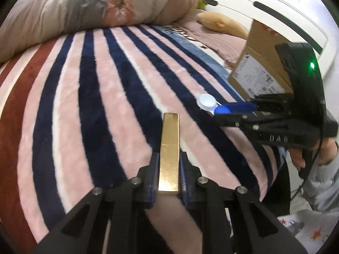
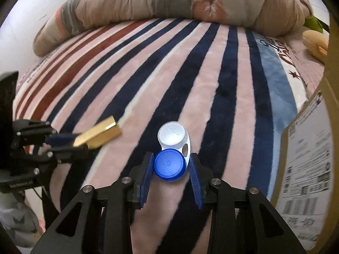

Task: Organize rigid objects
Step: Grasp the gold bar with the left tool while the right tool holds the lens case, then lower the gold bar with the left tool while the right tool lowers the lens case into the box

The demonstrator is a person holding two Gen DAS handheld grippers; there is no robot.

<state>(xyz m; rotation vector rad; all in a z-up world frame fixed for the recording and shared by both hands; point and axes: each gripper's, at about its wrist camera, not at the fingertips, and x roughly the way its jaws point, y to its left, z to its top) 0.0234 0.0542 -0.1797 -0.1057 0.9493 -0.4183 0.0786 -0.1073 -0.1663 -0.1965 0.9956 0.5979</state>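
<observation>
My left gripper (image 1: 169, 154) is shut on a long gold bar (image 1: 169, 148) and holds it above the striped blanket (image 1: 95, 84). It shows at the left of the right wrist view (image 2: 70, 142), with the gold bar (image 2: 99, 132) sticking out. My right gripper (image 2: 172, 155) is shut on a contact lens case with a blue cap (image 2: 169, 165) and a white cap (image 2: 172, 135). In the left wrist view the right gripper (image 1: 235, 112) is at the right, holding the case (image 1: 211, 104) near a cardboard box (image 1: 258, 72).
A cardboard box (image 2: 307, 158) with shipping labels stands at the bed's right edge. A rolled duvet (image 2: 169, 2) lies along the far side. A tan plush toy (image 1: 222, 23) rests on the pink sheet near the white headboard (image 1: 275, 17).
</observation>
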